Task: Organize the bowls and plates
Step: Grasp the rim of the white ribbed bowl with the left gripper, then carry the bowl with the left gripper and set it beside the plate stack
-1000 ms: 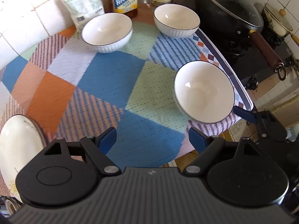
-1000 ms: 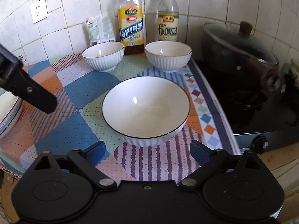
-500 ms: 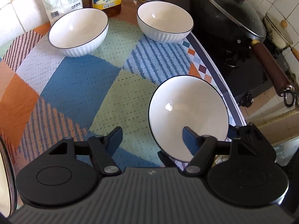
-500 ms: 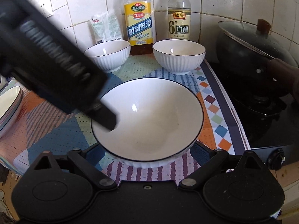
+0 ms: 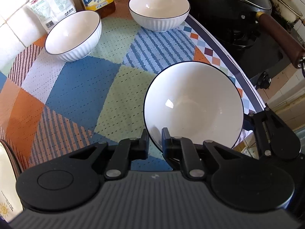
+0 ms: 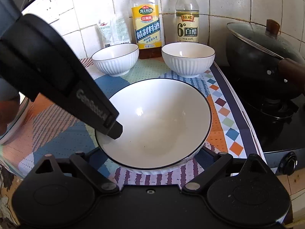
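Observation:
A white bowl with a dark rim (image 5: 194, 105) sits near the front right of the patterned mat (image 5: 76, 87). My left gripper (image 5: 154, 143) is shut on its near left rim. In the right wrist view the same bowl (image 6: 158, 120) lies between the wide-open fingers of my right gripper (image 6: 150, 152), which sit low at its sides; whether they touch it I cannot tell. The left gripper (image 6: 112, 127) shows there, clamped on the rim. Two more white ribbed bowls stand at the back, one on the left (image 5: 73, 36) and one on the right (image 5: 159, 11).
Two bottles (image 6: 147, 28) (image 6: 187, 26) and a bag (image 6: 112, 32) stand against the tiled wall. A black wok with lid (image 6: 263, 61) sits on the stove at right. Plates (image 5: 7, 181) lie at the left edge.
My left gripper moved right and forward to the near bowl and shut on its rim. My right gripper moved in until its open fingers straddle the bowl.

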A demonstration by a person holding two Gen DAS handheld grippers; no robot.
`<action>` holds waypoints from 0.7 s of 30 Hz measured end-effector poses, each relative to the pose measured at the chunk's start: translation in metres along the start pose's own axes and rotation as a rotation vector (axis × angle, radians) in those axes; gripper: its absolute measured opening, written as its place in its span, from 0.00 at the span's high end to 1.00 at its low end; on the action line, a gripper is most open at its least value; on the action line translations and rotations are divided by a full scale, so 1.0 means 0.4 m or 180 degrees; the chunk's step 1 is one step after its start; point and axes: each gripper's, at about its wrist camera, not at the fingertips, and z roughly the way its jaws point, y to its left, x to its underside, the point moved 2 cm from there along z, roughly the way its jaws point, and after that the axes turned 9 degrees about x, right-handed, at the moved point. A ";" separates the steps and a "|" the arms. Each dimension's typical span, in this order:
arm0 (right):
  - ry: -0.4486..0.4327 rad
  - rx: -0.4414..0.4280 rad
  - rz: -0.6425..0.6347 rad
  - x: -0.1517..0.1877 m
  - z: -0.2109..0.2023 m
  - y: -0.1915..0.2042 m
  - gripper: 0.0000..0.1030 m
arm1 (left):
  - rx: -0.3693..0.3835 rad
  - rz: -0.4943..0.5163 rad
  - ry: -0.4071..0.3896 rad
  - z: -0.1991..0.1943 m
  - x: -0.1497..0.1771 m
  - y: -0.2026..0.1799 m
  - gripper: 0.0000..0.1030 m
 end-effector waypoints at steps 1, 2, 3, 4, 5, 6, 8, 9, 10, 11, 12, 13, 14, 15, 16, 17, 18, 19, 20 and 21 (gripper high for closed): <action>0.0008 -0.0018 0.0003 0.001 -0.004 0.002 0.05 | 0.0001 -0.0007 -0.0007 -0.007 0.005 0.005 0.89; 0.0004 -0.0035 -0.0003 0.002 -0.009 0.006 0.05 | -0.0007 -0.0018 -0.0007 -0.015 0.011 0.010 0.89; -0.0013 -0.0053 -0.0024 0.002 -0.014 0.012 0.05 | -0.0027 -0.0032 0.0006 -0.026 0.017 0.018 0.88; -0.0035 -0.0087 -0.0062 0.001 -0.017 0.020 0.06 | -0.0053 -0.0037 0.0020 -0.038 0.023 0.026 0.88; -0.0054 -0.0135 -0.0100 0.000 -0.021 0.029 0.06 | -0.0071 -0.0051 0.0016 -0.049 0.028 0.036 0.88; -0.0061 -0.0182 -0.0120 -0.001 -0.026 0.039 0.06 | -0.0079 -0.0069 -0.0003 -0.062 0.035 0.049 0.88; -0.0081 -0.0265 -0.0137 -0.005 -0.036 0.063 0.06 | -0.0096 -0.0134 -0.0020 -0.083 0.049 0.081 0.88; -0.0100 -0.0306 -0.0172 -0.006 -0.041 0.078 0.06 | -0.0112 -0.0189 -0.0012 -0.095 0.056 0.099 0.88; -0.0110 -0.0350 -0.0215 -0.008 -0.044 0.095 0.06 | -0.0127 -0.0244 -0.0013 -0.106 0.063 0.119 0.88; -0.0116 -0.0393 -0.0255 -0.012 -0.047 0.113 0.06 | -0.0137 -0.0289 -0.0028 -0.116 0.069 0.139 0.88; -0.0126 -0.0430 -0.0287 -0.016 -0.049 0.130 0.06 | -0.0149 -0.0335 -0.0048 -0.128 0.075 0.158 0.88; -0.0144 -0.0469 -0.0324 -0.023 -0.049 0.149 0.06 | -0.0164 -0.0387 -0.0068 -0.138 0.081 0.176 0.88; -0.0163 -0.0510 -0.0362 -0.027 -0.049 0.167 0.06 | -0.0181 -0.0430 -0.0086 -0.148 0.087 0.196 0.88; -0.0176 -0.0553 -0.0402 -0.031 -0.047 0.186 0.06 | -0.0200 -0.0464 -0.0105 -0.157 0.093 0.213 0.88; -0.0186 -0.0592 -0.0439 -0.037 -0.045 0.205 0.06 | -0.0222 -0.0504 -0.0128 -0.165 0.100 0.230 0.88; -0.0192 -0.0630 -0.0478 -0.041 -0.041 0.222 0.06 | -0.0249 -0.0554 -0.0153 -0.172 0.107 0.247 0.88; -0.0197 -0.0663 -0.0516 -0.045 -0.038 0.238 0.06 | -0.0280 -0.0594 -0.0167 -0.178 0.114 0.262 0.88; -0.0201 -0.0697 -0.0565 -0.052 -0.031 0.254 0.07 | -0.0320 -0.0620 -0.0170 -0.182 0.120 0.275 0.88; -0.0207 -0.0725 -0.0625 -0.057 -0.027 0.271 0.07 | -0.0355 -0.0645 -0.0169 -0.184 0.124 0.288 0.88; -0.0220 -0.0746 -0.0692 -0.059 -0.026 0.289 0.07 | -0.0379 -0.0668 -0.0164 -0.184 0.127 0.300 0.88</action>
